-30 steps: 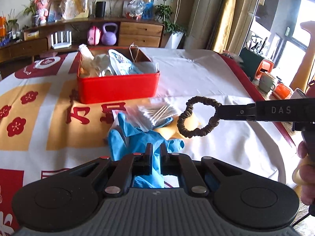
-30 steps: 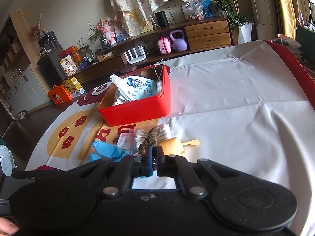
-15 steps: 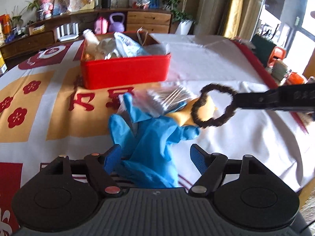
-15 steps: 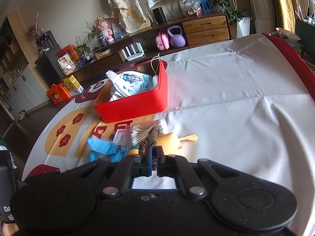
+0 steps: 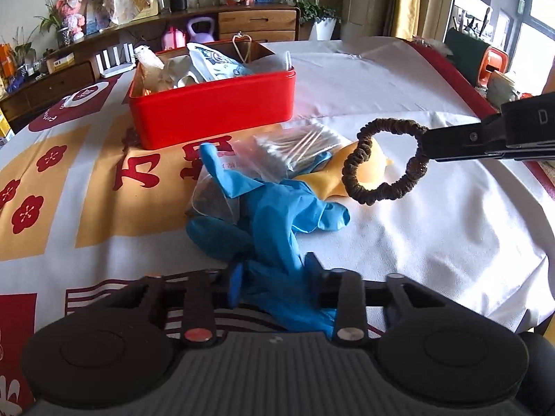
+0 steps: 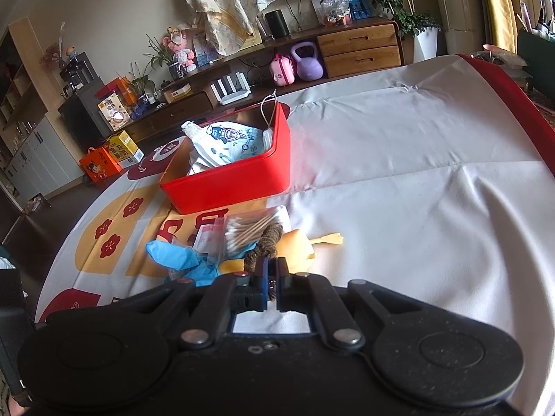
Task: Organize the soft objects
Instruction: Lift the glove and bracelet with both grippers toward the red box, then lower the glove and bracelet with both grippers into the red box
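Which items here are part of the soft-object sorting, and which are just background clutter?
Job: brown scrunchie in right gripper, blue glove, cotton swab bag, yellow glove, red tin.
Background: purple kettlebell, speaker.

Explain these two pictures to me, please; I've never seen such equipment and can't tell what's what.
A person holds two hand-held grippers, each with a fisheye camera looking along its fingers. The left camera shows the left gripper, open around a crumpled blue rubber glove on the patterned tablecloth. Entering from the side, the right gripper is shut on a brown fabric hair tie. The right camera shows that same grip up close. Also lying there: a clear bag of cotton swabs, a yellow rubber glove and a red tin box holding packets.
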`<state>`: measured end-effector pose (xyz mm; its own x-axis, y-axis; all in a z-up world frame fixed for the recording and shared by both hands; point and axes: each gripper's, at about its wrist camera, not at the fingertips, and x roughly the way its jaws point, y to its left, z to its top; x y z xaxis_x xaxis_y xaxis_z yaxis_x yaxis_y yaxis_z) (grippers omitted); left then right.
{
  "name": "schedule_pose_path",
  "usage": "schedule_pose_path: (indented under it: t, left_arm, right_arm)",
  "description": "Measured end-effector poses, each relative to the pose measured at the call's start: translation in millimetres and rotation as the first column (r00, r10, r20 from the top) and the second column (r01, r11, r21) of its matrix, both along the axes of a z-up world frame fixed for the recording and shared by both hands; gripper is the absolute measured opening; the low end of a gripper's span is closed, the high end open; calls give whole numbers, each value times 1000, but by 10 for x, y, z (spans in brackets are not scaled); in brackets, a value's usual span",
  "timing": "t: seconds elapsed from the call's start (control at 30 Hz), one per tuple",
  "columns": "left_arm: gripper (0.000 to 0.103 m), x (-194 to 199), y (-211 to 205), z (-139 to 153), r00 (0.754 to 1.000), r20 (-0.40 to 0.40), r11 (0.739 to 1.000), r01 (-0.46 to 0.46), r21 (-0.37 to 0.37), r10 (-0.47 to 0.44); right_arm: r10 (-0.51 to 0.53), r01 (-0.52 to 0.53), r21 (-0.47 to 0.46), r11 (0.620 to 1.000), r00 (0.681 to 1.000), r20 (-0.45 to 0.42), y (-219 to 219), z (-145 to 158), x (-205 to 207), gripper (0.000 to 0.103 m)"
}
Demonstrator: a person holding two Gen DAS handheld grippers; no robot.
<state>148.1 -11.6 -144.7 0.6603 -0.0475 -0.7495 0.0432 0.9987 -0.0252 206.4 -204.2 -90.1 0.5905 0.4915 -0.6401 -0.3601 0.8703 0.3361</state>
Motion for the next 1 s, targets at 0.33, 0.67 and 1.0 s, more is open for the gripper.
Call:
schedule_pose_path:
  t: [0.33,0.67,1.0]
  left_arm:
    - [12,-89,149,226,997,64,998,-30,-59,34]
    - [10,-63,266,645,984,173,994,-21,-108,39]
    - [10,-4,443,1015,970,234,987,-32,-160,69]
  right_arm:
    - [-5,5,5,1000,1000,22,-19,81,-41,4]
    - [-3,2,20,1000,998,57,-33,264,-103,4]
    - [2,-5,34,999,996,92,-21,460,-74,4]
